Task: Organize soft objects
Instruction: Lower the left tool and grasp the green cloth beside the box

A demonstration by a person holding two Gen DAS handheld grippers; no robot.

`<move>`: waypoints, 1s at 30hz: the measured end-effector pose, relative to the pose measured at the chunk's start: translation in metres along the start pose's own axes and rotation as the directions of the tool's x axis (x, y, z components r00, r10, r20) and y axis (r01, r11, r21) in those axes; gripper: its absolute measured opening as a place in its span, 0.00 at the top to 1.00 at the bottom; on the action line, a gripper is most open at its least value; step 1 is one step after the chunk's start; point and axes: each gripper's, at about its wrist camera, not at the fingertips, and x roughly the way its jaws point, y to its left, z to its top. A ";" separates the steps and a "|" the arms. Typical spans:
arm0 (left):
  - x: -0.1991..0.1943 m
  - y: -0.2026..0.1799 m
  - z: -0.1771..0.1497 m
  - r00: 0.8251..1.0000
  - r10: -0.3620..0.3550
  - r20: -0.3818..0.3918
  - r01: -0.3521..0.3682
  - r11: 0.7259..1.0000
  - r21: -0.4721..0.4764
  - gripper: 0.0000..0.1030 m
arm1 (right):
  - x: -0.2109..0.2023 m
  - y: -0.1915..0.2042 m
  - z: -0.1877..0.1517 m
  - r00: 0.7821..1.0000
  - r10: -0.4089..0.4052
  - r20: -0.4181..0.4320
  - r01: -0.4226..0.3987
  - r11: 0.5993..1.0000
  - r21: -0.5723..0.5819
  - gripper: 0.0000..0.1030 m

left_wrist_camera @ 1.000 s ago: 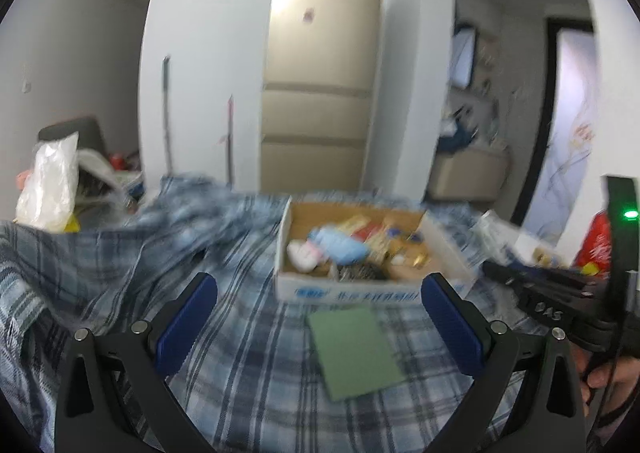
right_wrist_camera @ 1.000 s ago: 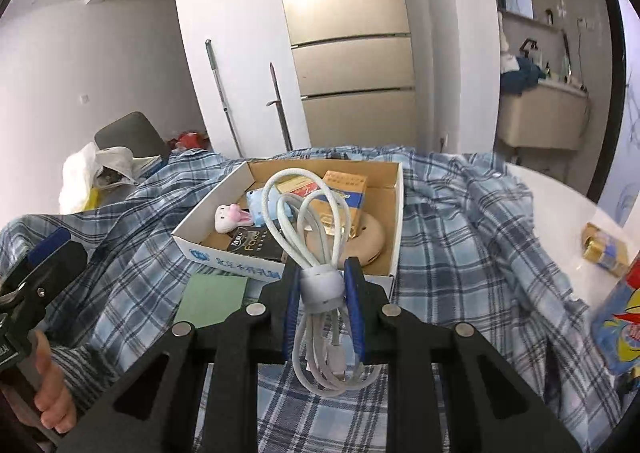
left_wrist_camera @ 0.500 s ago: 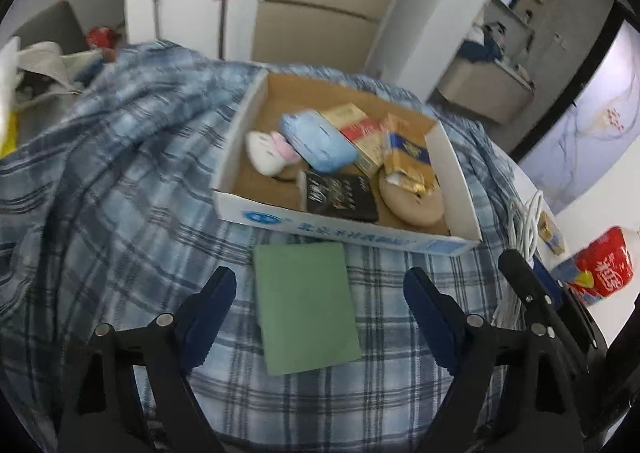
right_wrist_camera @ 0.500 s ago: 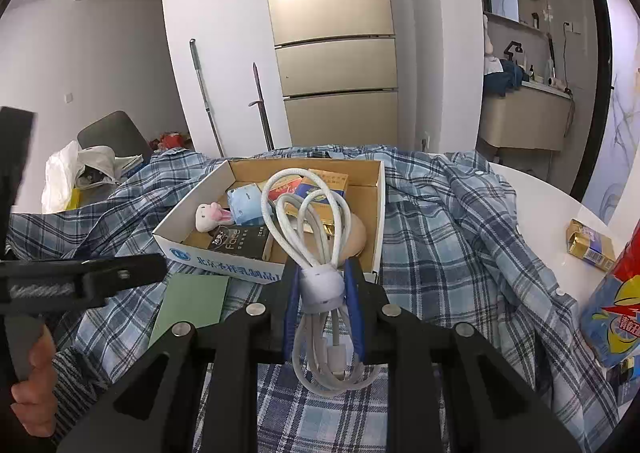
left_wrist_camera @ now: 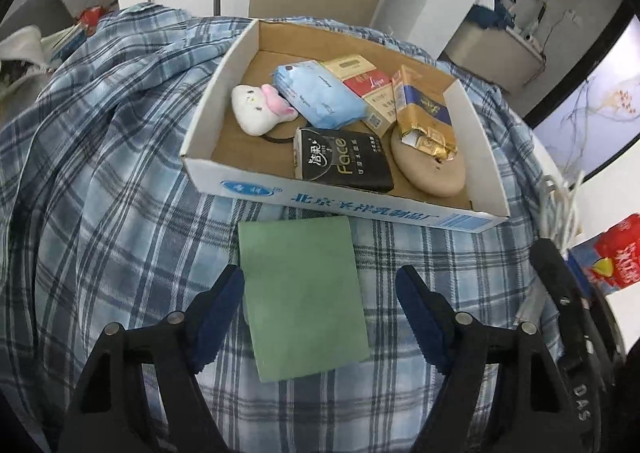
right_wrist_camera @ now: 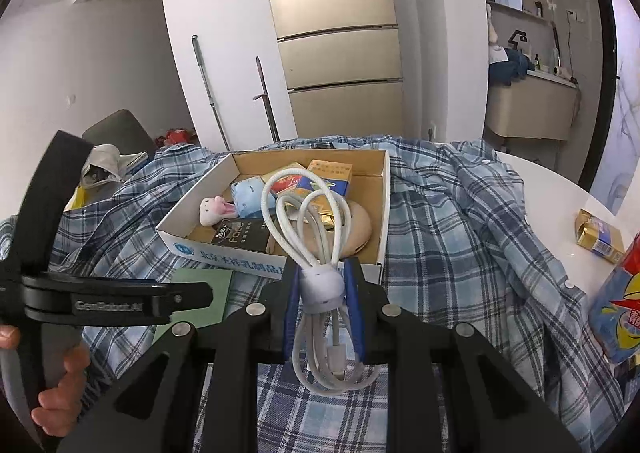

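Note:
My left gripper point(left_wrist_camera: 320, 293) is open, its fingers on either side of a flat green cloth point(left_wrist_camera: 302, 295) lying on the blue plaid shirt point(left_wrist_camera: 100, 173), just in front of a shallow cardboard box point(left_wrist_camera: 340, 205). The box holds a white plush toy point(left_wrist_camera: 256, 111), a blue tissue pack point(left_wrist_camera: 320, 93), a black tissue pack point(left_wrist_camera: 342, 165), cartons and a tan round pad point(left_wrist_camera: 428, 169). My right gripper point(right_wrist_camera: 323, 287) is shut on a coiled white cable point(right_wrist_camera: 316, 229), held above the shirt near the box's point(right_wrist_camera: 280, 267) front right corner.
A red snack bag point(right_wrist_camera: 618, 305) and a gold carton point(right_wrist_camera: 598, 237) lie on the white table point(right_wrist_camera: 560, 193) at the right. A chair with bags point(right_wrist_camera: 108, 157) stands at the left. A fridge point(right_wrist_camera: 340, 45) is behind.
My left gripper has tilted down and moved in over the green cloth, which now lies between its open fingers. My right gripper holds the cable almost still.

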 end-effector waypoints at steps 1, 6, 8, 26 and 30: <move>0.002 0.000 0.001 1.000 0.007 -0.006 -0.007 1.000 0.003 0.22 | 0.000 0.000 0.000 1.000 0.001 0.001 -0.001 1.000 0.003 0.80; 0.012 -0.002 0.003 0.999 0.044 -0.021 -0.044 0.999 0.004 0.22 | -0.001 -0.006 0.001 1.000 0.007 0.000 -0.007 1.000 0.031 0.80; 0.015 -0.002 0.004 0.998 0.049 -0.028 -0.048 0.999 0.006 0.22 | -0.001 -0.006 0.001 1.000 0.009 -0.003 -0.009 0.999 0.032 0.80; 0.031 -0.008 0.014 0.991 0.132 -0.035 -0.131 0.991 0.033 0.22 | 0.001 -0.005 0.001 1.000 0.012 -0.016 -0.012 0.999 0.032 0.80; 0.033 -0.014 0.010 0.985 0.172 -0.016 -0.170 0.982 0.083 0.28 | 0.003 -0.006 0.000 1.000 0.012 -0.025 -0.012 0.999 0.035 0.80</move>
